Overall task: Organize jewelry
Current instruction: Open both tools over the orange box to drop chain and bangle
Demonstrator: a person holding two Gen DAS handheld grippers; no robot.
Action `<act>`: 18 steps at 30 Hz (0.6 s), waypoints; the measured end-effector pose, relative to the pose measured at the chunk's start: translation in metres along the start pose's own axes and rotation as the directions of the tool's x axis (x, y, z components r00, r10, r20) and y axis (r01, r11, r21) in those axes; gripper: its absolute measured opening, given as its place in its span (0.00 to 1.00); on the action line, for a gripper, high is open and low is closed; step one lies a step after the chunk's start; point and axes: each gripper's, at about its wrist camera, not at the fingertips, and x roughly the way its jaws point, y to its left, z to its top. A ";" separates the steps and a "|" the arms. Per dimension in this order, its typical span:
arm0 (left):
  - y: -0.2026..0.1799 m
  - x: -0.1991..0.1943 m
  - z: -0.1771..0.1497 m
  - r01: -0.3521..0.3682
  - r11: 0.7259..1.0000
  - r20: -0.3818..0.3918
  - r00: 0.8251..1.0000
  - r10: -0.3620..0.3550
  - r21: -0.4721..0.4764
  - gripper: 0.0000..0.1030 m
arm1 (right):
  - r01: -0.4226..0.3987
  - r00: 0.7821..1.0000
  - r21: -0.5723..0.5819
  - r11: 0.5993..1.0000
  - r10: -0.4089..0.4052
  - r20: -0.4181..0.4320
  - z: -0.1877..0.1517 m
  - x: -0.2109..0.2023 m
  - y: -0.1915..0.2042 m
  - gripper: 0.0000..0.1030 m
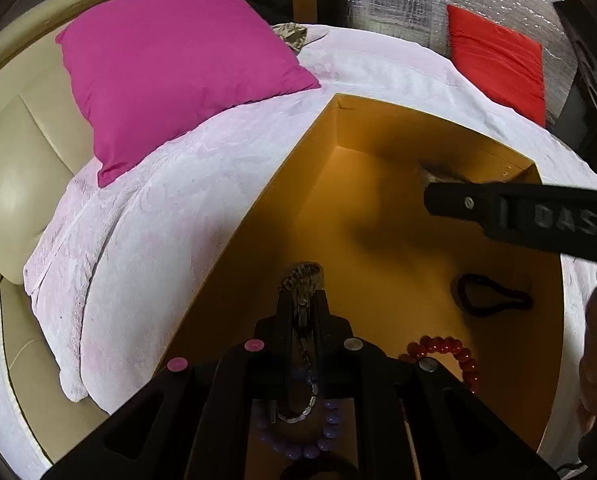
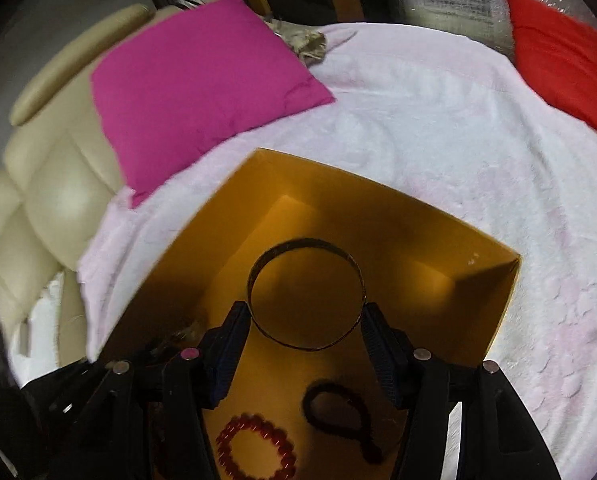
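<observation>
An open orange box (image 1: pixel 258 208) (image 2: pixel 202 216) sits on a white bedspread. My left gripper (image 1: pixel 302 300) is shut on a metal chain bracelet (image 1: pixel 303 276) and holds it over the box floor. A purple bead bracelet (image 1: pixel 322 436) lies under its fingers. My right gripper (image 2: pixel 306 316) holds a thin round bangle (image 2: pixel 306 294) between its pads above the box; from the left wrist view its finger (image 1: pixel 518 212) reaches in from the right. A red bead bracelet (image 1: pixel 454 354) (image 2: pixel 256 450) and a black cord bracelet (image 1: pixel 490 294) (image 2: pixel 338 408) lie on the box floor.
A magenta pillow (image 1: pixel 178 68) (image 2: pixel 202 84) lies on the white bedspread (image 1: pixel 158 220) (image 2: pixel 458 152) behind the box. A red cushion (image 1: pixel 498 56) (image 2: pixel 566 56) is at the back right. A cream padded headboard (image 1: pixel 18 160) (image 2: pixel 50 184) runs along the left.
</observation>
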 end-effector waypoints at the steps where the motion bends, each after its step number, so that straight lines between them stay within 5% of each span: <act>1: 0.000 0.000 0.000 -0.005 1.000 0.001 1.000 0.005 -0.001 0.10 | 0.017 1.000 0.008 1.000 -0.017 -0.008 0.003 0.003 -0.001 0.62; 4: -0.004 -0.002 0.002 -0.004 1.000 -0.005 1.000 0.004 0.006 0.12 | 0.014 1.000 0.020 1.000 -0.013 -0.020 0.008 0.005 -0.005 0.69; 9: -0.009 -0.022 0.001 0.003 1.000 0.037 0.999 -0.003 -0.004 0.59 | -0.016 1.000 0.032 0.999 0.015 0.007 0.006 -0.010 -0.013 0.70; 18: -0.034 -0.080 -0.014 0.075 0.997 0.105 0.991 -0.077 0.022 0.66 | -0.056 0.987 0.118 0.991 0.038 0.157 -0.022 -0.086 -0.051 0.70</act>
